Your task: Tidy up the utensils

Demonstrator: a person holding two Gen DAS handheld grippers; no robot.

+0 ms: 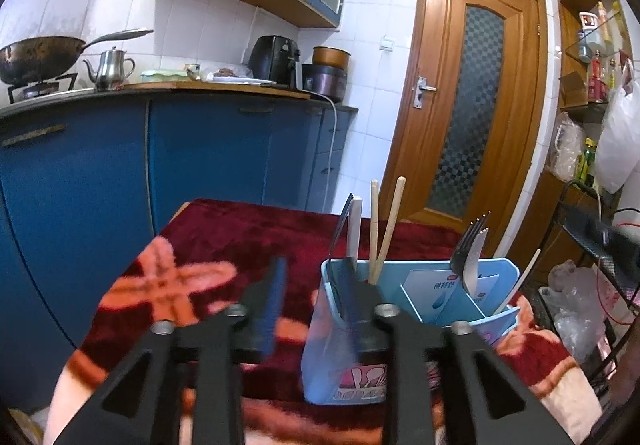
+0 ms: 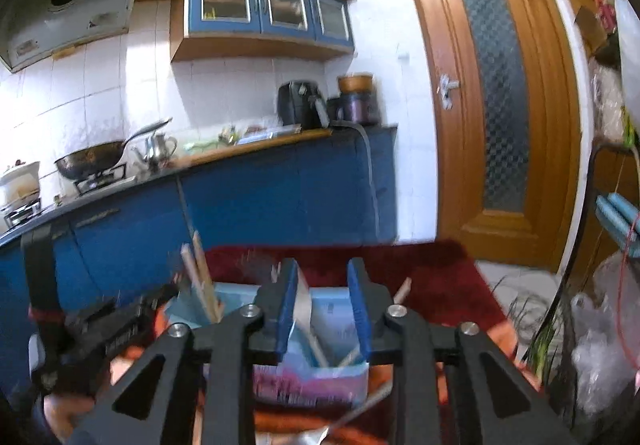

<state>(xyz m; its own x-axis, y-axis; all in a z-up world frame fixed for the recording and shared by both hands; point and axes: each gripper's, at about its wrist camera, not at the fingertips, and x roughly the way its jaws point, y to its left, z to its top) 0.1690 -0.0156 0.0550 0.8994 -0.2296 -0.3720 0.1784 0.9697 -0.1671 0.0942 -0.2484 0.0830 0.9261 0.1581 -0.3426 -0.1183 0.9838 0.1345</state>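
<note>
- Both grippers stood with their fingers spread and nothing between the pads: the left gripper (image 1: 310, 297) hung wide open just before the blue utensil holder (image 1: 344, 357), and the right gripper (image 2: 322, 309) was parted above that same holder (image 2: 320, 377), its view smeared by blur.
- Under the fingers of both lay the dark red blanket (image 1: 224, 233) with its orange cross pattern, covering the table.
- Beyond the fingertips ran the blue kitchen cabinets (image 1: 200, 153), with a wooden door (image 1: 468, 93) off to the right finger's side.
- Right at the left gripper's right finger sat the holder, its near corner behind that finger's pad, the left finger out over bare blanket.
- Past that right finger, two wooden chopsticks (image 1: 384, 229) stood splayed in the holder's rear left compartment, with a dark-and-white handled utensil (image 1: 352, 229) upright just left of them.
- Further right of the fingers, a metal fork (image 1: 470, 249) stood tines-up in another compartment.
- Far outside the right finger, a pale stick (image 1: 520, 281) leaned out of the holder's right end.
</note>
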